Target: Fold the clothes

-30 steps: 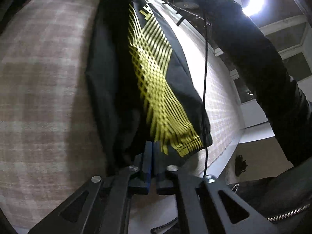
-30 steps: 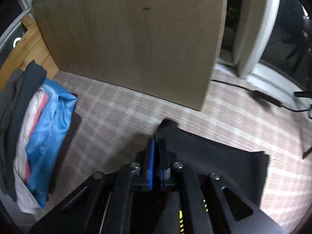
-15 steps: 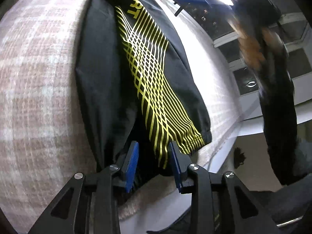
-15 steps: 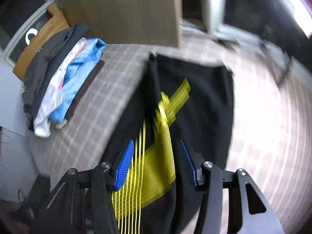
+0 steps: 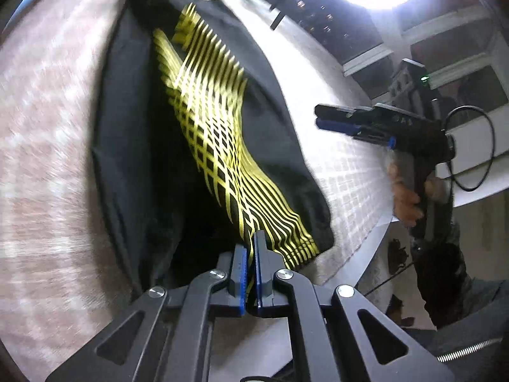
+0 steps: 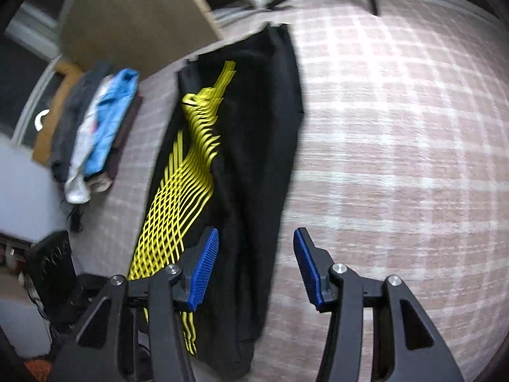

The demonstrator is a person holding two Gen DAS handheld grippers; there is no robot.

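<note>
Black garment with yellow lattice stripes (image 5: 203, 133) lying lengthwise on pink checked bedcover (image 6: 397, 146), hem pinched in left gripper (image 5: 250, 273), right gripper (image 6: 256, 264) spread wide above.

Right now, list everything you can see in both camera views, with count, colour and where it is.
black garment with yellow lattice print: one, black and yellow, lying lengthwise on the checked cover.
checked cover: one, pinkish-brown and white, spread under the garment.
pile of clothes: one pile, blue, white, grey and dark pieces, beside the garment in the right wrist view.
wooden board: one, light brown, beyond the garment's far end.
cable: one, black, looping from the right gripper.
left gripper: one, black with blue pads, shut on the garment's near edge.
right gripper: one, black with blue pads, open above the garment.
hand: one, holding the right gripper's handle.
</note>
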